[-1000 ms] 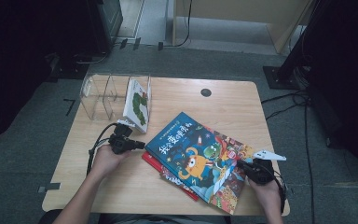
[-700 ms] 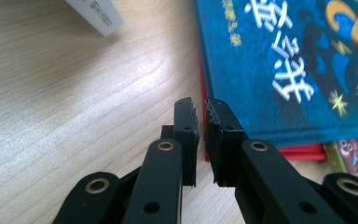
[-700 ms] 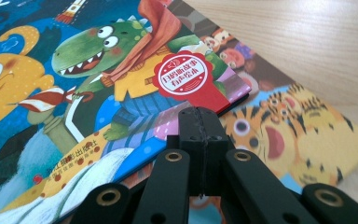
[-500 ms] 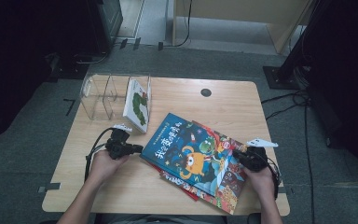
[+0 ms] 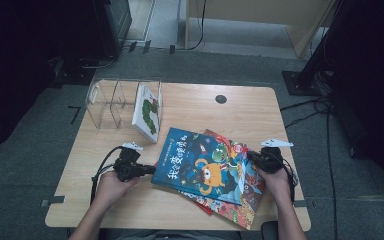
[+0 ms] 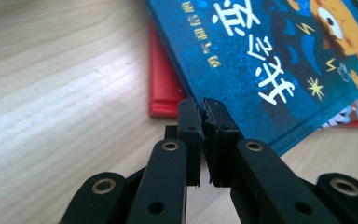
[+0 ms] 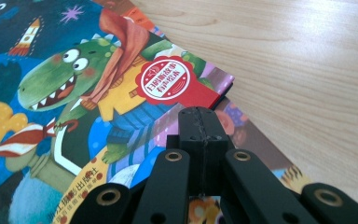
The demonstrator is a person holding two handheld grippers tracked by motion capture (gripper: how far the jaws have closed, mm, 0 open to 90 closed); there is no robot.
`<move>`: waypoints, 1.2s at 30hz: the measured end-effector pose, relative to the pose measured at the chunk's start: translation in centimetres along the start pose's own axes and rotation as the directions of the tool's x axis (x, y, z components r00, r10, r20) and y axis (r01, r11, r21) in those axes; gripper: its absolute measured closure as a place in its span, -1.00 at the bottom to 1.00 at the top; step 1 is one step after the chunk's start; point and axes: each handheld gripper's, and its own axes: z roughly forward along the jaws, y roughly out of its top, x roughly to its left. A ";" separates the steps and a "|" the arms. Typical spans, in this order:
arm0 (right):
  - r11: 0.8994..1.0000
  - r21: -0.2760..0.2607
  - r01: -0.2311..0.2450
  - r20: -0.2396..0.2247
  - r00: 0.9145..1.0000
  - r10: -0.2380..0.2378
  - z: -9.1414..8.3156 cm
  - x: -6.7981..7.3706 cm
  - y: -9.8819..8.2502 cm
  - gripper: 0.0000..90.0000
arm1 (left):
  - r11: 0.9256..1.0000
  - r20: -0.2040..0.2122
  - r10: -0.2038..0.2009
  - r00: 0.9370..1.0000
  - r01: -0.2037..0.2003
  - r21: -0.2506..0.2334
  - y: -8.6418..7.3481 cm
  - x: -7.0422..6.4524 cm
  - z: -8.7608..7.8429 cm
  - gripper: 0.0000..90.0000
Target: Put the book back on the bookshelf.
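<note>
1. At the blue book's (image 5: 207, 167) two ends, both grippers have moved inward since a second ago: the left gripper (image 5: 147, 170) touches its left edge, the right gripper (image 5: 252, 158) its right corner.
2. Left jaws stand nearly together, having just parted a crack, nothing between them; right jaws are pressed together, empty.
3. Blue book has slid left over the red book (image 6: 164, 88) on the table (image 5: 195, 107).
4. Judged: squaring it for the clear rack (image 5: 111, 102).
</note>
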 end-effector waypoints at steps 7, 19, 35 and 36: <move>1.000 0.004 0.006 -0.017 1.000 -0.006 0.9 0.2 0.9 1.00 | 1.000 -0.028 -0.010 1.000 0.009 -0.013 -0.5 -0.4 -0.7 0.61; 1.000 0.006 0.025 -0.022 0.999 -0.025 1.2 0.6 1.2 1.00 | 0.998 -0.073 -0.044 0.996 0.040 -0.058 0.1 0.4 -0.9 0.03; 0.998 0.004 0.062 -0.026 0.998 -0.062 -0.3 2.0 -0.6 0.98 | 0.997 -0.014 -0.064 0.998 0.064 -0.031 2.1 1.5 1.0 -0.20; 0.998 0.007 0.064 -0.025 0.998 -0.064 -0.4 2.1 -0.7 0.98 | 0.998 -0.020 -0.062 0.998 0.061 -0.028 2.2 1.5 1.2 -0.20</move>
